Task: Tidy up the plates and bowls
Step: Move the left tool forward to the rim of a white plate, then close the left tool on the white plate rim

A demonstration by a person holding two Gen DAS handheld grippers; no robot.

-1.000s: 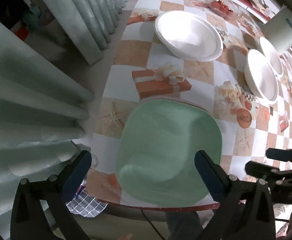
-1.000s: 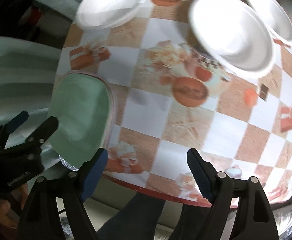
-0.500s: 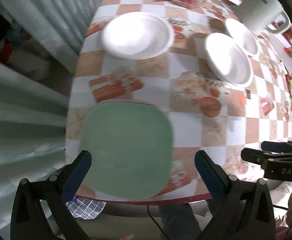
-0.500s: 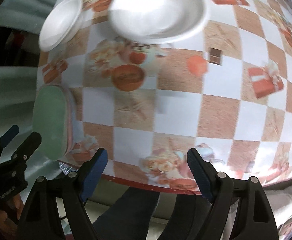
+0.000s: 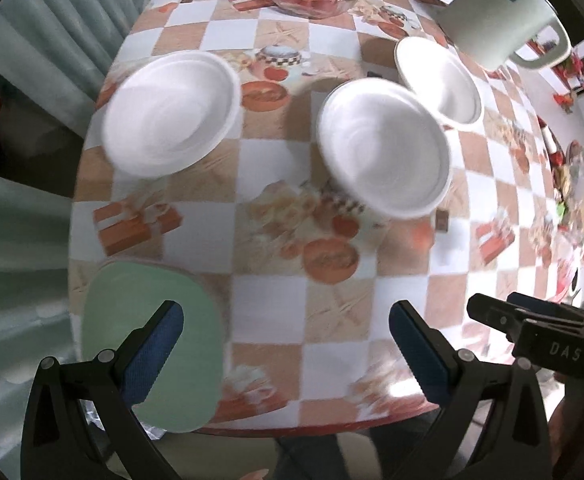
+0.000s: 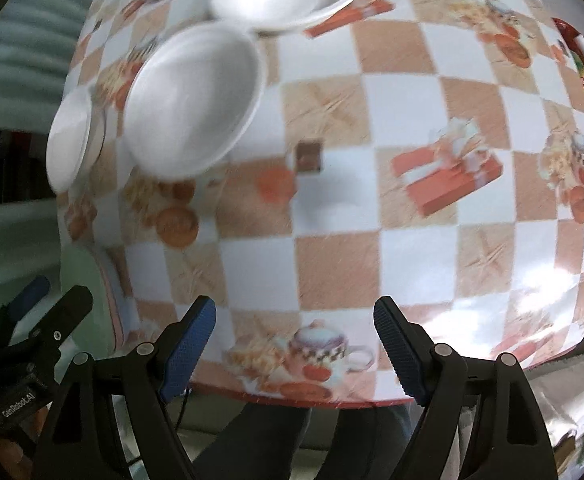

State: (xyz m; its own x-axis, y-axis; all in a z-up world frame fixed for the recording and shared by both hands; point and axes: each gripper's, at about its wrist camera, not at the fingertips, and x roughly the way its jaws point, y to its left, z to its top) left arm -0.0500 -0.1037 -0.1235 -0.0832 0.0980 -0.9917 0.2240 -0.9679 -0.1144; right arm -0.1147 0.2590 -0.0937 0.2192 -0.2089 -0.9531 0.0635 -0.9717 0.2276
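Left claw (image 5: 285,350) and right claw (image 6: 295,346): both spread wide, empty, above the checkered counter (image 5: 267,292). Pale green square plate (image 5: 151,344) at near edge; three white round bowls (image 5: 384,148) beyond.

Bare counter (image 6: 372,184) lies open at the near edge, while white bowls (image 5: 384,148) and a green plate (image 5: 151,344) block the far and left sides.

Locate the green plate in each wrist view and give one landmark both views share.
Left wrist: the green plate lies lower left, at the table's near corner, partly behind the left finger.
Right wrist: the green plate shows as a thin sliver at the left edge, beside the other gripper.
Shared landmark: the middle white bowl, up the table from the plate.
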